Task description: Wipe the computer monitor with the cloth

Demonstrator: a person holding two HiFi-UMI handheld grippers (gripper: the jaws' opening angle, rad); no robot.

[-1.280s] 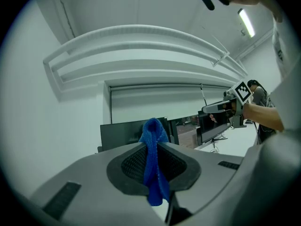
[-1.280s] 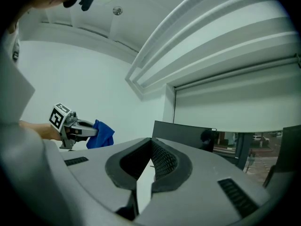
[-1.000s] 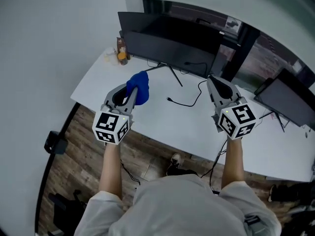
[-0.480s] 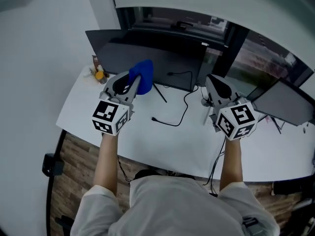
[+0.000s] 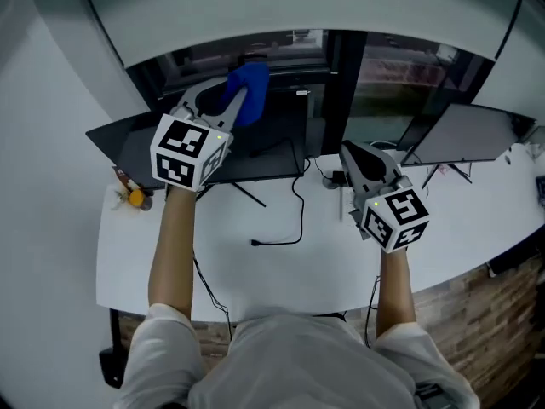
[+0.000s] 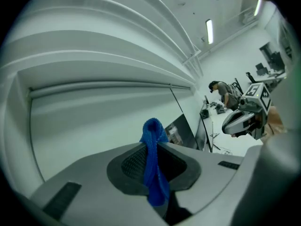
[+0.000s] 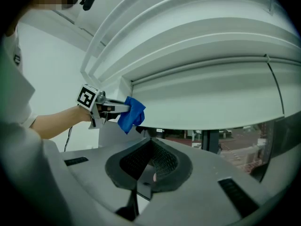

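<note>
Cloth: the blue cloth (image 5: 249,86) is pinched in the left gripper (image 5: 237,106), raised above the desk (image 5: 281,262) at the top edge of the monitor (image 5: 264,147). No view shows whether it touches the screen.
Cloth axis: folded into a narrow strip, with its long axis along the seam between the fingers. A rounded bunch sticks out past the fingertips and a shorter tail lies back toward the gripper body.
Cloth pointing: the bunched end points away from the person, up and toward the monitor's upper edge.
Left fingers: closed tight on the cloth, which fills the seam between them.
Right gripper (image 5: 349,152): held lower, over the desk to the right of the monitor and well apart from the cloth.
Right fingers: pressed together with nothing between them.
Monitor: dark and wide, standing at the back of the desk on thin legs.
Second monitor (image 5: 464,136): to the right and angled, with its back showing pale.
Cable (image 5: 298,213): black, trailing loose from under the monitor across the white desk.
Containers: small items (image 5: 130,194) sit at the desk's left end, one with an orange part. They are too small to tell what they hold.
</note>
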